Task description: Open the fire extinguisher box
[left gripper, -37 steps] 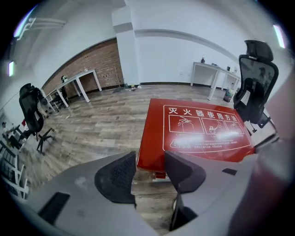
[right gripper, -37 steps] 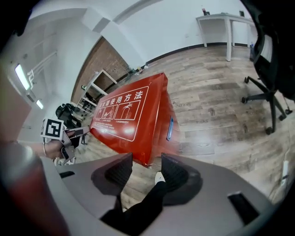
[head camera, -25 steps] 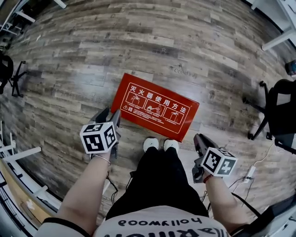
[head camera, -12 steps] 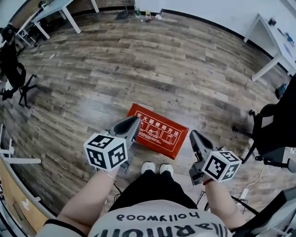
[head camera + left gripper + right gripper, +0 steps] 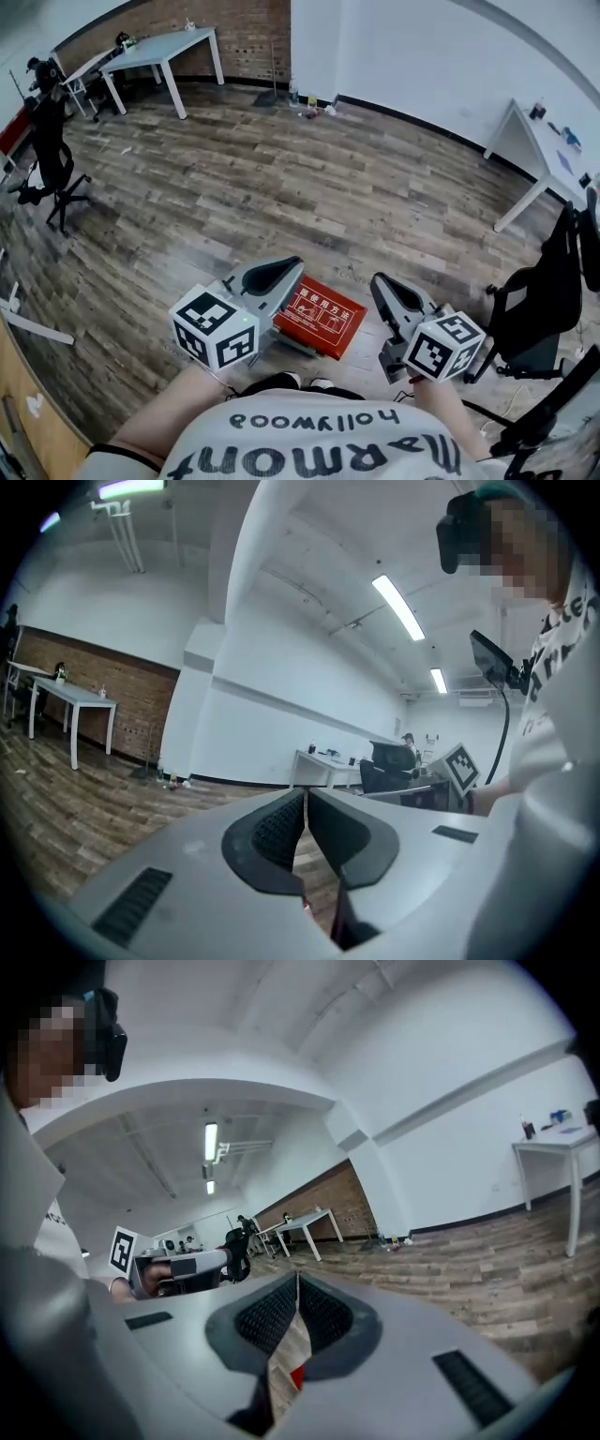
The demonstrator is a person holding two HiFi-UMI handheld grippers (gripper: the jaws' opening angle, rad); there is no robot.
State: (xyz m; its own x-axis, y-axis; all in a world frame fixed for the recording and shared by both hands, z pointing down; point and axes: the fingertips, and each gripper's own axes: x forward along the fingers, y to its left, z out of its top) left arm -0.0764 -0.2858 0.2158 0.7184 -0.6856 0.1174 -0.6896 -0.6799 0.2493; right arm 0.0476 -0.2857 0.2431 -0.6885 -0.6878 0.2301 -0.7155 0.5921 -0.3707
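The red fire extinguisher box (image 5: 319, 317) lies flat on the wooden floor just ahead of the person's feet, its white-printed face up. My left gripper (image 5: 294, 266) is held above the box's left end. Its jaws finish closing, and in the left gripper view the left gripper (image 5: 305, 795) shows its ribbed pads meeting with nothing between them. My right gripper (image 5: 377, 282) hovers above the floor to the right of the box. In the right gripper view the right gripper (image 5: 297, 1284) is shut and empty. Neither gripper touches the box.
A white table (image 5: 159, 49) stands at the back left before a brick wall (image 5: 239, 21), with a black office chair (image 5: 52, 150) at the left. Another white table (image 5: 542, 141) and a black chair (image 5: 534, 305) stand at the right.
The head view has swung up from the floor to take in the room. Both grippers have risen and now point forward over the box. The left jaws have come together.
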